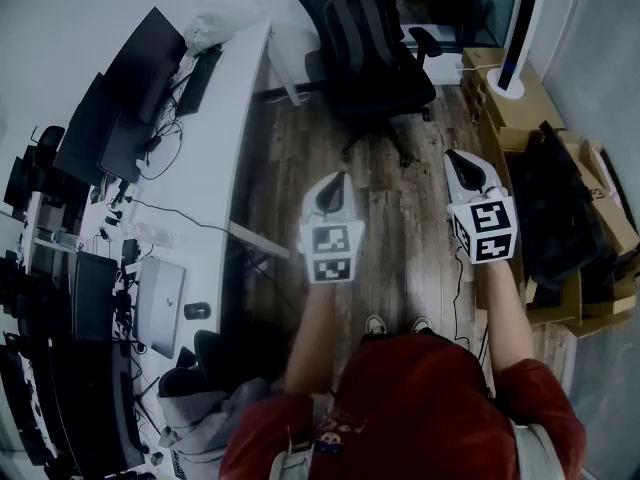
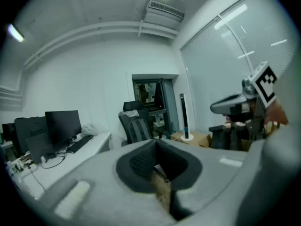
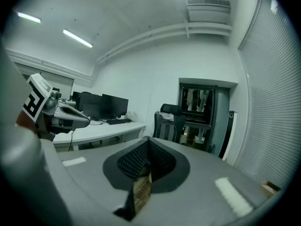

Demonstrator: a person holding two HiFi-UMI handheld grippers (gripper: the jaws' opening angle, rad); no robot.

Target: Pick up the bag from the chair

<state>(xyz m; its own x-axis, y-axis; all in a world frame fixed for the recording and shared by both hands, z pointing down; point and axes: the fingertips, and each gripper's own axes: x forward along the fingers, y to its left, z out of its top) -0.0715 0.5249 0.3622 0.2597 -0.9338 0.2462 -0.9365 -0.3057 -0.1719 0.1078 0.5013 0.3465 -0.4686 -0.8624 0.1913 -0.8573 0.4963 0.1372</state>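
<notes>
A dark backpack with grey stripes point(image 1: 358, 30) sits upright on the black office chair point(image 1: 392, 90) at the far end of the wood floor. It also shows small in the left gripper view as the backpack point(image 2: 137, 129) and in the right gripper view as the backpack point(image 3: 165, 126). My left gripper point(image 1: 331, 190) and right gripper point(image 1: 463, 162) hover side by side well short of the chair, both pointing at it. Each is shut with nothing held: the left gripper point(image 2: 157, 143) and the right gripper point(image 3: 146, 141) show their jaws meeting.
A long white desk point(image 1: 215, 158) with monitors point(image 1: 135, 78), a keyboard and cables runs along the left. Cardboard boxes point(image 1: 520, 108) and dark bags line the right, with a tall white tower device point(image 1: 518, 28) on one. A second chair with grey clothing point(image 1: 205, 408) stands near left.
</notes>
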